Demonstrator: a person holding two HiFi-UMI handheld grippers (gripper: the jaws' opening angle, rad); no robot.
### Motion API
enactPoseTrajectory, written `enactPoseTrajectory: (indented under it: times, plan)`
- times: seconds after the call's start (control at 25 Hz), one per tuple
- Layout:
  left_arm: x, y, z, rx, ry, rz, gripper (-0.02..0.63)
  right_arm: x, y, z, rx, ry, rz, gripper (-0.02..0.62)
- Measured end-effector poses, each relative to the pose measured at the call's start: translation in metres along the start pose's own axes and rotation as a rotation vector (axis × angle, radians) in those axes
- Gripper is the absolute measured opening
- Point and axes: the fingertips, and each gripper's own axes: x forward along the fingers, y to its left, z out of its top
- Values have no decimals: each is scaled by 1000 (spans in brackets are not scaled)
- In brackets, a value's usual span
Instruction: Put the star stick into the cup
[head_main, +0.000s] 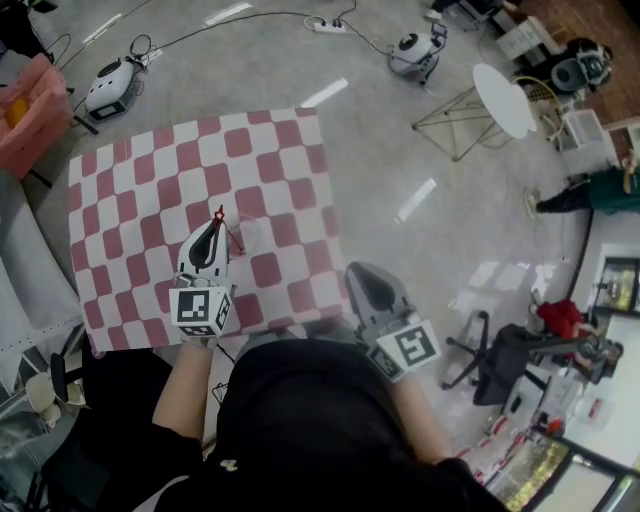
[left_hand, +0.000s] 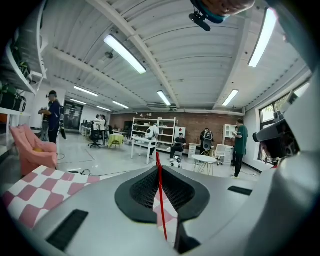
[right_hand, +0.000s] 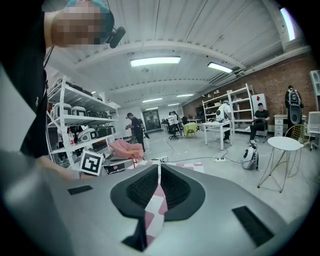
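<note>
Head view: the left gripper (head_main: 212, 236) is over the middle of the checkered table (head_main: 130, 190), holding the star stick (head_main: 219, 214), whose red star shows just past the jaw tips. A clear cup (head_main: 250, 236), faint, stands just beside them to the right. The right gripper (head_main: 360, 270) is at the table's near right corner.

Left gripper view: the jaws are clamped on the star stick (left_hand: 160, 200), which runs upright between them.

Right gripper view: the jaws are pressed together with nothing between them.

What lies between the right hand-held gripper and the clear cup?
Only bare checkered cloth separates the right hand-held gripper from the cup in the head view. The star stick sits clamped in the left hand-held gripper.
</note>
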Motion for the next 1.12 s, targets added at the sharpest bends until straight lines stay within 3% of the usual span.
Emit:
enactPoseTrajectory:
  times: [0.4,0.68,0.96,1.12]
  plan:
    - [12,8,-8,-1,35,19,57,5,-1,9,-20,-7,2,29]
    - [14,9,-13,-7,74,27,116,8,-3,11,-16,0,16,29]
    - [5,6,-1,-4,63,53,137,12,-2,13,-29,5,74,29]
    - [-9,-1,9,-54,73,70,136,20,4,20,-35,-16,136,29]
